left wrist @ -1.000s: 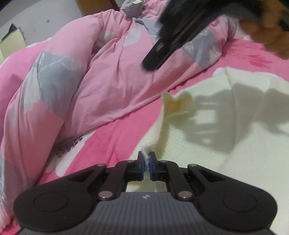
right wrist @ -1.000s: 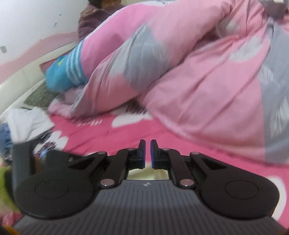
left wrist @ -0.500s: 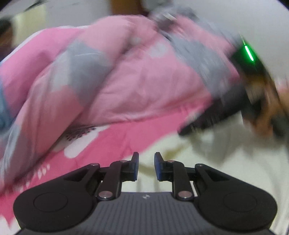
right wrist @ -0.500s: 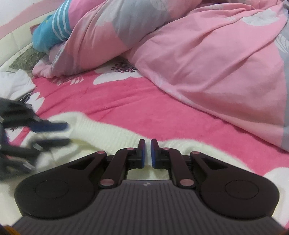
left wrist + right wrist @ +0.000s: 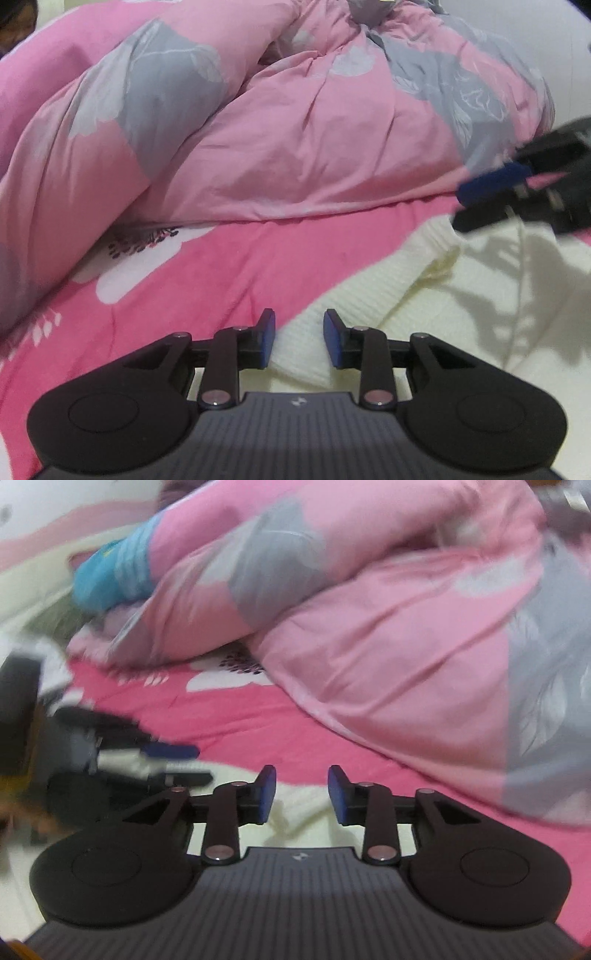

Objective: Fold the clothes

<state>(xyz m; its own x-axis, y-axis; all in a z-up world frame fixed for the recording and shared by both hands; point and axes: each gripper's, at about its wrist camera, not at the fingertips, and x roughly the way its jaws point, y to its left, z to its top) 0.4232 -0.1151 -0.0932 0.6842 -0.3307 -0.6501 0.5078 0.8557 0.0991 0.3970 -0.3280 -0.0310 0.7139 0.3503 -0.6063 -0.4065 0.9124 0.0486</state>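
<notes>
A cream knitted garment lies flat on the pink bed sheet. My left gripper is open and empty, low over the garment's near left edge. In the right wrist view my right gripper is open and empty over the garment's far edge. The right gripper also shows blurred at the right of the left wrist view, above the garment. The left gripper shows blurred at the left of the right wrist view.
A bunched pink and grey duvet fills the far side of the bed. A blue striped cloth and a white cloth lie at the far left in the right wrist view.
My left gripper let go of the garment edge and opened. My right gripper came down to the garment and opened. The garment now lies flat.
</notes>
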